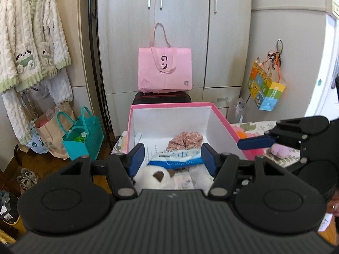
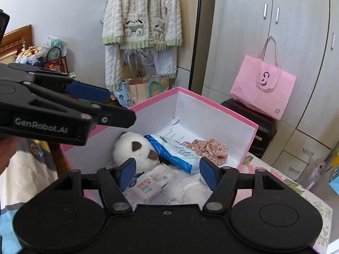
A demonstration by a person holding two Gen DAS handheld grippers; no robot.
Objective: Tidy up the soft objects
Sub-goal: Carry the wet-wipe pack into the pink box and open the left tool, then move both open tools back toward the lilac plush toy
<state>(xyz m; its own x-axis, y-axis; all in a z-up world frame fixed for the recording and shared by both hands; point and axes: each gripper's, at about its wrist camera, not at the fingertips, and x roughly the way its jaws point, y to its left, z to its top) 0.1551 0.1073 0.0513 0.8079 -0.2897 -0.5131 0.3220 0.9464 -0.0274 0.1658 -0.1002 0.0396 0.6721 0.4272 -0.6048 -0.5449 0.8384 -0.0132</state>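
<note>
A pink box [image 1: 171,105] with white inside walls stands open on the flowered bed cover [image 1: 264,124]. In it lie a white plush toy with brown ears [image 2: 129,146], a blue and white wipes pack [image 2: 169,148], a pink floral fabric piece [image 2: 209,148], a small printed pack [image 2: 148,184] and white cloth [image 2: 186,190]. My left gripper [image 1: 172,158] is open over the box's near side, above the wipes pack [image 1: 175,158] and the plush toy [image 1: 156,175], with nothing gripped. My right gripper [image 2: 167,169] is open over the box with empty jaws. A purple soft thing [image 1: 279,150] lies on the bed to the right of the box.
A pink tote bag [image 1: 165,72] sits on a black suitcase [image 1: 161,98] behind the box, in front of the wardrobe [image 1: 180,21]. A teal bag [image 1: 84,133], paper bags [image 1: 48,135] and shoes [image 1: 27,177] are on the floor at left, under hanging fleece clothes [image 1: 31,42]. A colourful bag [image 1: 266,86] hangs at right.
</note>
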